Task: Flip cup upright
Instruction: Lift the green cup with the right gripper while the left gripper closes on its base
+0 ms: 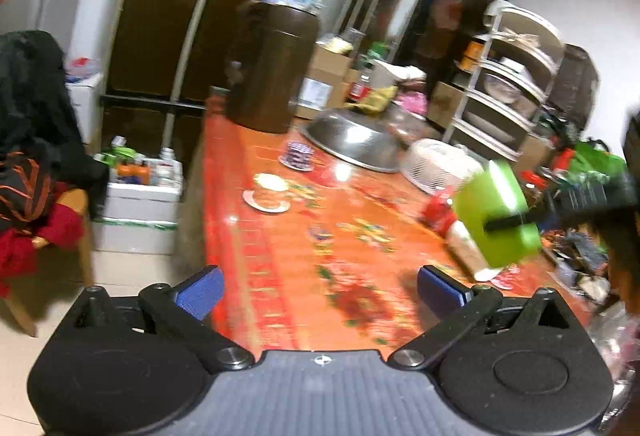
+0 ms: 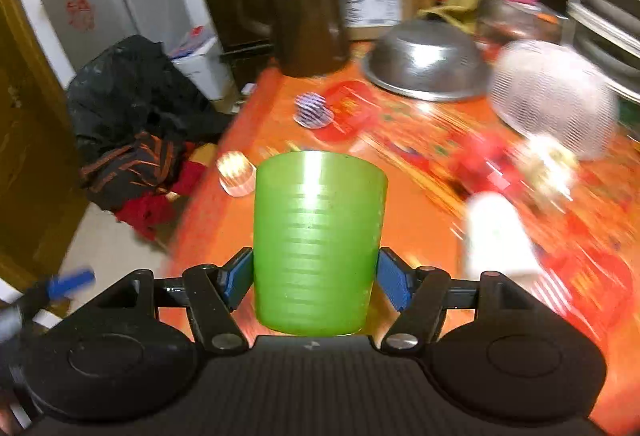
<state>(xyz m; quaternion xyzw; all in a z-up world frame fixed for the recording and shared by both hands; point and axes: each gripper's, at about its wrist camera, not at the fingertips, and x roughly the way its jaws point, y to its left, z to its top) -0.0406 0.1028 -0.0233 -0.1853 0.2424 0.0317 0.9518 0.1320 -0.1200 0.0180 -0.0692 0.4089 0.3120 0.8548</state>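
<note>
Right gripper (image 2: 316, 286) clamped on the green plastic cup (image 2: 320, 240), held up off the orange tablecloth (image 2: 400, 171), left gripper (image 1: 320, 290) spread wide and empty; could easily slip off that smooth tapered wall mid-flip.

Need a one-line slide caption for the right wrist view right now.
Right gripper clamps the green cup by its sides above the orange-red tablecloth.

The cup (image 2: 318, 240) is bright green. The bench (image 1: 288, 260) wears an orange-red floral cloth. The jug (image 2: 304, 7) is dark brown, the basin (image 2: 428, 63) silver, the strainer (image 2: 552, 95) white mesh.
</note>
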